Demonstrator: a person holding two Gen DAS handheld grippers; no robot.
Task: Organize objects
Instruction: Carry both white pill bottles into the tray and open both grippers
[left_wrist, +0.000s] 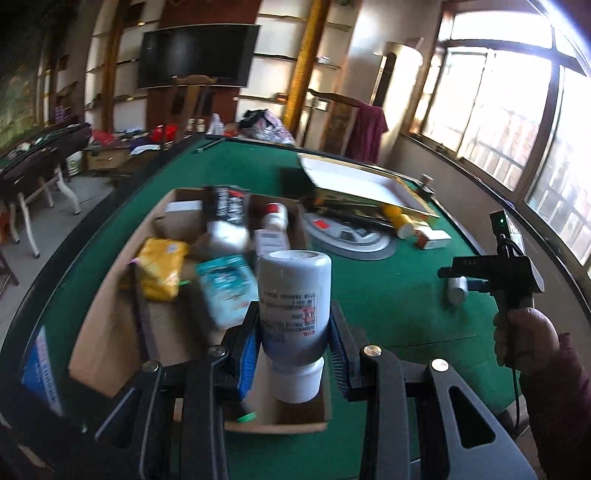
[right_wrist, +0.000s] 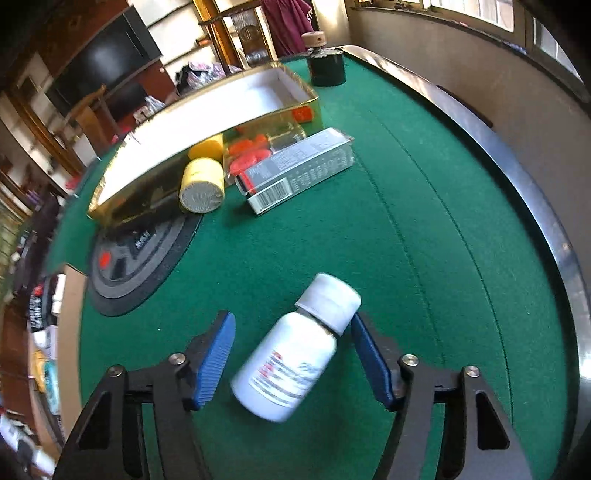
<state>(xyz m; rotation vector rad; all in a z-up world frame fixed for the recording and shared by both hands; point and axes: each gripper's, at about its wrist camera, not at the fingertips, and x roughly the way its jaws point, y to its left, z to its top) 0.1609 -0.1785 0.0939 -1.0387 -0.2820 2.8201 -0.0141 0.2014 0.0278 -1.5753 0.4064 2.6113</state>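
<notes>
My left gripper (left_wrist: 293, 321) is shut on a white bottle (left_wrist: 293, 280) with printed text, held with its cap toward the camera. It hangs over the near end of an open cardboard box (left_wrist: 107, 332) that holds a yellow packet (left_wrist: 162, 269), a teal packet (left_wrist: 225, 291), a black box and other white bottles. In the right wrist view a second white bottle (right_wrist: 288, 369) lies on its side on the green table (right_wrist: 406, 258). My right gripper (right_wrist: 291, 332) is open around it; the right pad (right_wrist: 369, 354) is close to the cap and the left pad stands apart.
A gold box with a white inside (right_wrist: 207, 110) rests tilted at the back. By it lie a yellow bottle (right_wrist: 202, 184), a grey carton (right_wrist: 303, 166) and orange pieces. A dark jar (right_wrist: 327, 68) stands far right. A round black panel (right_wrist: 140, 258) sits in the table.
</notes>
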